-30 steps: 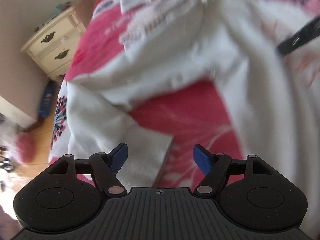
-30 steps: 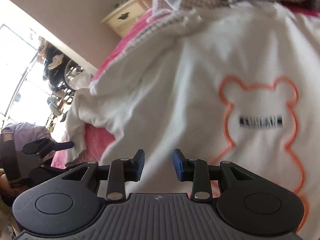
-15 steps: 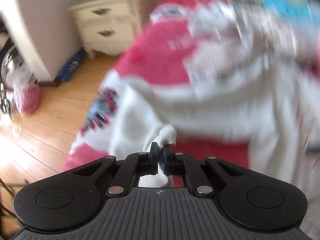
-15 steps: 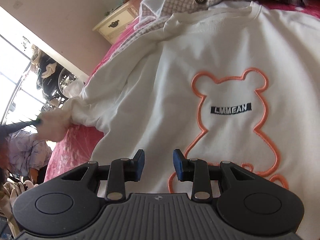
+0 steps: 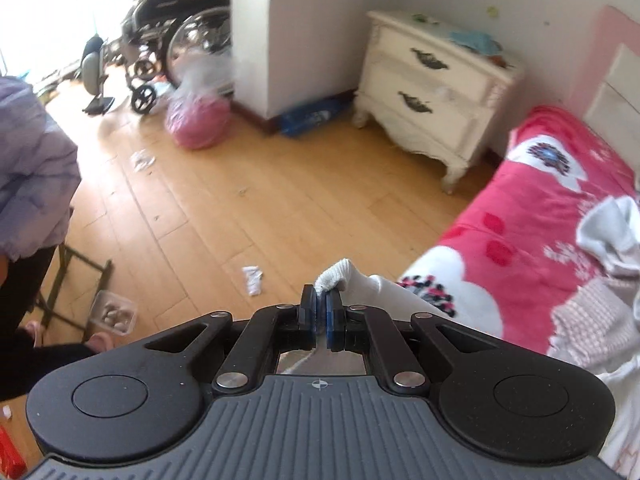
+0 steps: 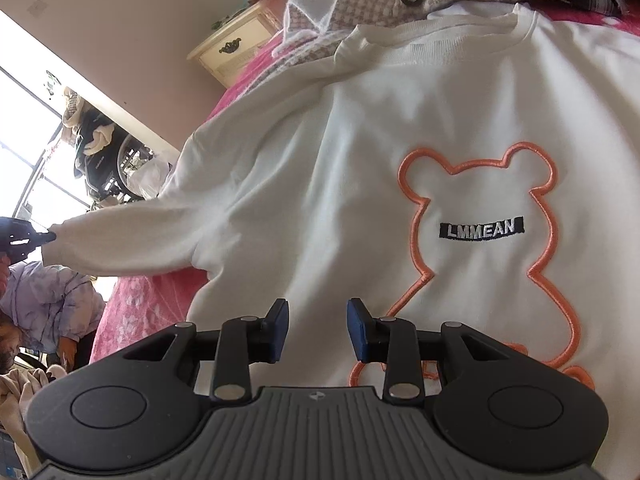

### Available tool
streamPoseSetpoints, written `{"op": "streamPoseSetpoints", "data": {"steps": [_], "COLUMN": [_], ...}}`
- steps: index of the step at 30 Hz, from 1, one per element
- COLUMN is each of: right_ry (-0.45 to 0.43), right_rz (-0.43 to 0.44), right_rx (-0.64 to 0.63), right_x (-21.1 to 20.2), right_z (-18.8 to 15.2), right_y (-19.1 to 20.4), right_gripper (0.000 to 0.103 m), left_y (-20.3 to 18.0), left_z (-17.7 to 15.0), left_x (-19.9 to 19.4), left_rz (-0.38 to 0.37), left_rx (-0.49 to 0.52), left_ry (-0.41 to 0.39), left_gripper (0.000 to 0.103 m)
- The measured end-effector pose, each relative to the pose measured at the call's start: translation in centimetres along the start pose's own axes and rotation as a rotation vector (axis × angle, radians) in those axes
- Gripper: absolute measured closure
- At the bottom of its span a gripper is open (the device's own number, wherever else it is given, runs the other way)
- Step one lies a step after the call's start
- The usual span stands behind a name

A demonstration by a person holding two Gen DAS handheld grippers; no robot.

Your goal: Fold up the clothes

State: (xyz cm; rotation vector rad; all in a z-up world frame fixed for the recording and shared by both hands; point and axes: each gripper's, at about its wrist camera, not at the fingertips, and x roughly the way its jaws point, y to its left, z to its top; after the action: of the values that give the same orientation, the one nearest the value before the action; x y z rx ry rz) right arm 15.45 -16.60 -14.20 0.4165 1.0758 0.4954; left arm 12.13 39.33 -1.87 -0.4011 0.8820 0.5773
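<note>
1. White, soft knitted cotton is what the long-sleeved sweatshirt with an orange bear outline (image 6: 460,128) is judged to be made of: light, limp and without stiffness, so it is expected to sag and crease wherever it is not supported.
2. The ribbed cuffs, hem and shoulder seams are judged the firmest places for a hold, since thicker fabric is less likely to slip from smooth pads.
3. The sweatshirt is spread chest-up on the pink flowered bedspread (image 5: 532,216), with its left sleeve (image 6: 132,240) drawn out sideways past the bed's edge.
4. The ribbed cuff (image 5: 334,274) of that sleeve is pinched between the closed fingers of the left gripper (image 5: 320,312), a tuft showing above them.
5. The right gripper (image 6: 318,330) is held partly open and empty just over the lower chest; whether the cloth is touched cannot be told.
</note>
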Motion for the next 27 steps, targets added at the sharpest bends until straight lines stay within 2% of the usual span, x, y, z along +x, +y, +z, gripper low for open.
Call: {"op": "streamPoseSetpoints", "data": {"steps": [5,8,12,15,17,18,21,23,25,27], "right_ry": [0.004,0.006,0.002,0.003,0.002,0.005,0.026,0.054,0.097,0.149], "right_rz": [-0.008,-0.013,-0.017,-0.02,-0.02,-0.021,-0.015,0.012,0.057,0.096], "right_rx": [0.001,0.001,0.004,0.007,0.002,0.002,0.016,0.034,0.048,0.052], "right_x": [0.2,0.3,-0.1,-0.4,-0.7,-0.8,-1.2,-1.8,-3.0,-4.8], "right_z": [0.2,0.3,0.2,0.0,-0.2,-0.3,-0.7,-1.0,-1.4,-2.0], "right_y": [-0.1,-0.2,-0.5,-0.8,-0.9,-1.0,-1.2,-1.4,-1.4,-1.3], "right_gripper": [0.067,0.067,0.066,0.066,0.066,0.066,0.066,0.066,0.066,0.066], "left_y": [1.1,1.5,1.9,2.2,3.0,3.6,5.1,4.9,2.7,-0.9], "left_z": [-0.1,-0.9,-2.6,-4.3,-4.5,-4.4,-3.4,-2.8,-2.5,-2.7], "left_x": [1.0,2.1,5.9,9.1,9.7,9.6,8.3,6.7,5.2,3.8], "left_rz": [0.084,0.15,0.243,0.327,0.362,0.37,0.392,0.384,0.313,0.205], "left_rx": [0.016,0.072,0.138,0.177,0.128,0.092,-0.027,-0.059,0.009,0.115], "left_ry": [0.063,0.078,0.157,0.221,0.202,0.183,0.098,0.03,-0.006,-0.013], "left_gripper": [0.1,0.1,0.097,0.09,0.075,0.072,0.07,0.07,0.068,0.065]}}
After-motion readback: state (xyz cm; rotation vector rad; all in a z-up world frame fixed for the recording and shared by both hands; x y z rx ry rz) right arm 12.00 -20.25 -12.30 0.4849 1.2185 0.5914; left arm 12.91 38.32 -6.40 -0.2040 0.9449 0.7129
